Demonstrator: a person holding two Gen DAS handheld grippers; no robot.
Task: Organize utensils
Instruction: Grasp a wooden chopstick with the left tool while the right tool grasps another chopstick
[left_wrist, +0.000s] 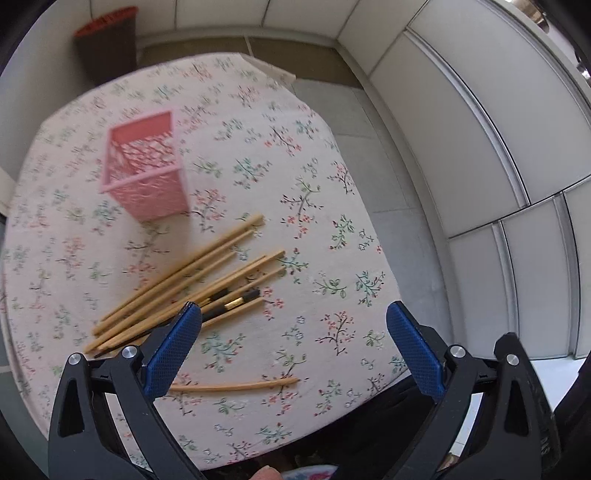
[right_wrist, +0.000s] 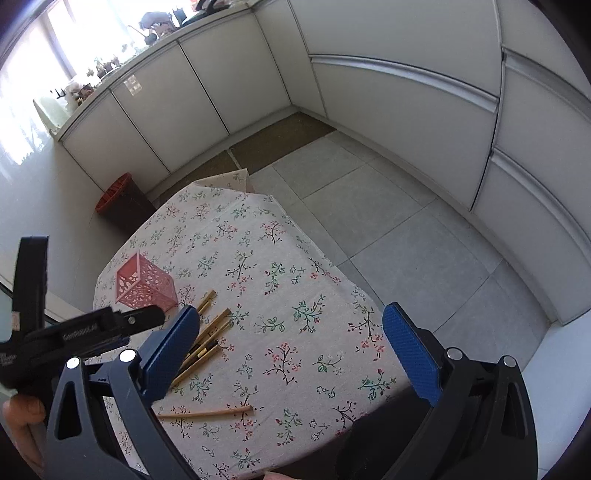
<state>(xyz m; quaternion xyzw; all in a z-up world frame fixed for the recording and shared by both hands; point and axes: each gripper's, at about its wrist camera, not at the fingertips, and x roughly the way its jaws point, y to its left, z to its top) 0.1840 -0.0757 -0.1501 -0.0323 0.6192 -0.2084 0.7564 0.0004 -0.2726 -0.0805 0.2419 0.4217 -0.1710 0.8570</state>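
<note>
- The left gripper (left_wrist: 293, 314) has two blue, bumpy pads on black plastic arms. Its jaws are spread wide apart and hold nothing.
- The right gripper (right_wrist: 290, 314) looks the same (blue pads, black arms). Its jaws are wide apart too, with nothing between them.
- A bunch of chopsticks (left_wrist: 192, 284) lies flat on the table, just ahead of the left gripper at about 11 o'clock. They are long, thin, tan sticks, and a few have black and gold ends.
- One chopstick (left_wrist: 236, 386) lies alone, close to the table's near edge, apart from the bunch.
- A pink basket (left_wrist: 146, 171) stands upright past the bunch, at about 11 o'clock. It is square, made of plastic with lots of little holes, and looks empty.
- The tablecloth (right_wrist: 295, 295) is pale cloth with small red, green and black flower twigs.
- The floor (right_wrist: 388, 229) has big grey tiles, and smooth white cupboards (right_wrist: 388, 96) run along the walls.
- A dark bin (right_wrist: 123, 205) with an orange rim stands on the floor beyond the table.
</note>
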